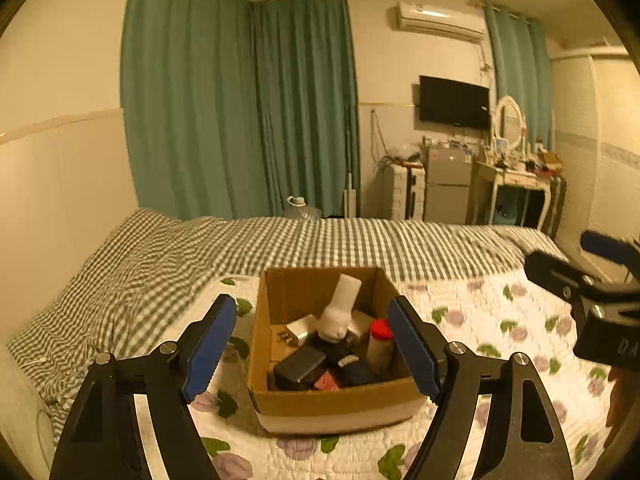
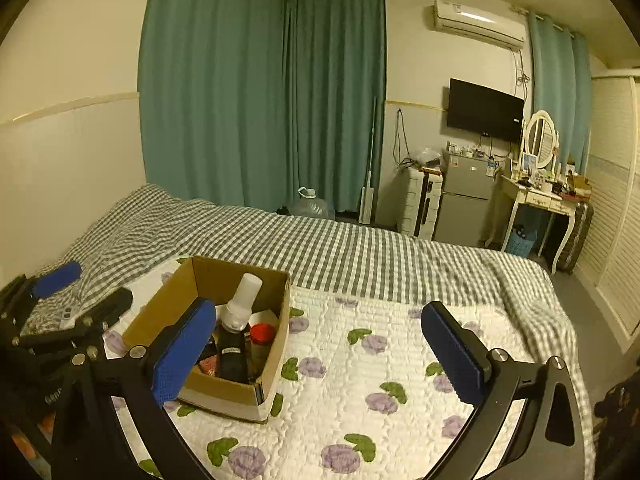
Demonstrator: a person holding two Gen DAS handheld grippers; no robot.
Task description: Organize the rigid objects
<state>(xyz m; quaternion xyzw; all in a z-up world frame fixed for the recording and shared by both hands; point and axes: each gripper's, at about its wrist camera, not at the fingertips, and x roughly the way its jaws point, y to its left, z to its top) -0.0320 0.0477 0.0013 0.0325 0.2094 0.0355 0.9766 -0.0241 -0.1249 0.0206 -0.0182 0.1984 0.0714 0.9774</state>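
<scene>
An open cardboard box (image 1: 280,396) sits on the floral quilt (image 1: 500,312). It holds a white bottle (image 1: 340,308), a red-capped white jar (image 1: 380,340), a white charger plug (image 1: 298,330), a dark flat case (image 1: 298,366) and other dark items. My left gripper (image 1: 320,352) is open and empty, hovering in front of the box. My right gripper (image 2: 320,350) is open and empty, to the right of the box (image 2: 224,390), above the quilt. The right gripper also shows at the right edge of the left wrist view (image 1: 592,280).
A grey checked sheet (image 2: 340,244) covers the far part of the bed. A wall runs along the bed's left. Beyond the bed stand a water jug (image 2: 310,204), a small fridge (image 2: 464,196) and a dressing table (image 2: 540,196). Green curtains (image 2: 260,92) hang behind.
</scene>
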